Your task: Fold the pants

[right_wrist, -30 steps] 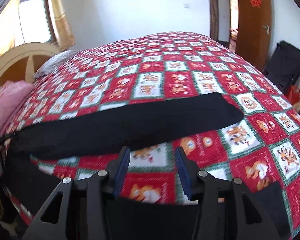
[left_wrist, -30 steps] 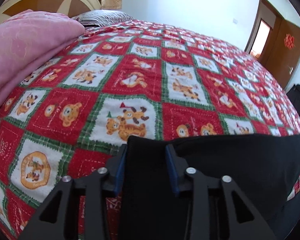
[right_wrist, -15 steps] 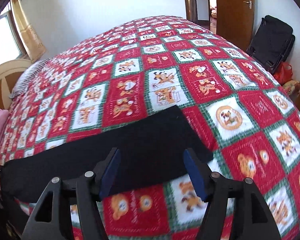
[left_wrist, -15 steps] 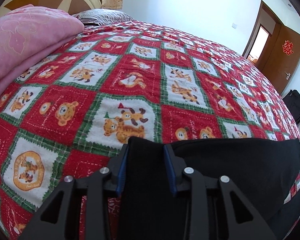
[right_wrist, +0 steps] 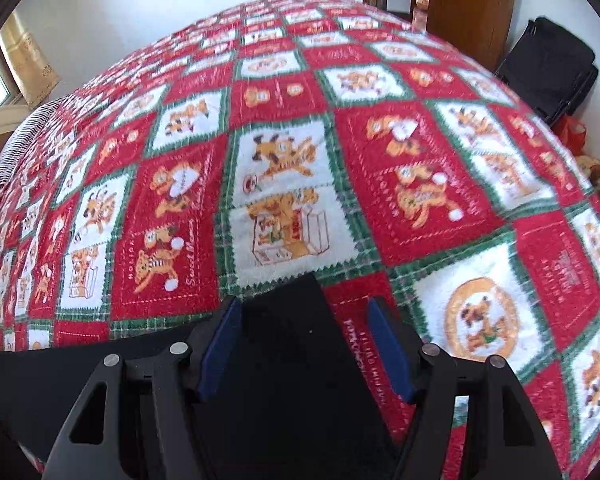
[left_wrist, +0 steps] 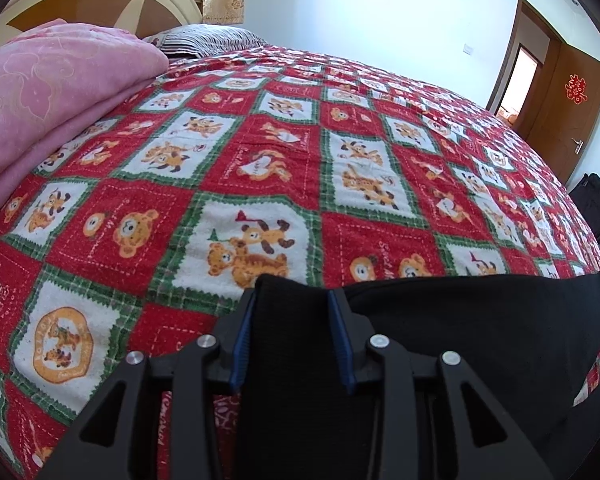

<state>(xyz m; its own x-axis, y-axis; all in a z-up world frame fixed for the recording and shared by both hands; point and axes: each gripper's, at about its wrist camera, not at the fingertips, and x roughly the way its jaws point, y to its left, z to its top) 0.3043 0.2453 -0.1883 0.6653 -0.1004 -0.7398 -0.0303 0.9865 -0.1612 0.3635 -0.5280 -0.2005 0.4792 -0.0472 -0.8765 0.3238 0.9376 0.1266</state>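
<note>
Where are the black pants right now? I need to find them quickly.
The black pants lie along the near edge of the red patchwork bedspread, one end in the left gripper.

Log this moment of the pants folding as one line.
left gripper: shut on black pants | right gripper: open, closing around pants end, right pad clear | surface: patchwork bedspread

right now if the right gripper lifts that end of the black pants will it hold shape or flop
Probably flop: the black pants lie limp and flat on the bedspread, and bunch between the left gripper pads. They look like thin knit, so likely light. The fuzzy bedspread may drag them. The right gripper straddles the end, one pad clear.
</note>
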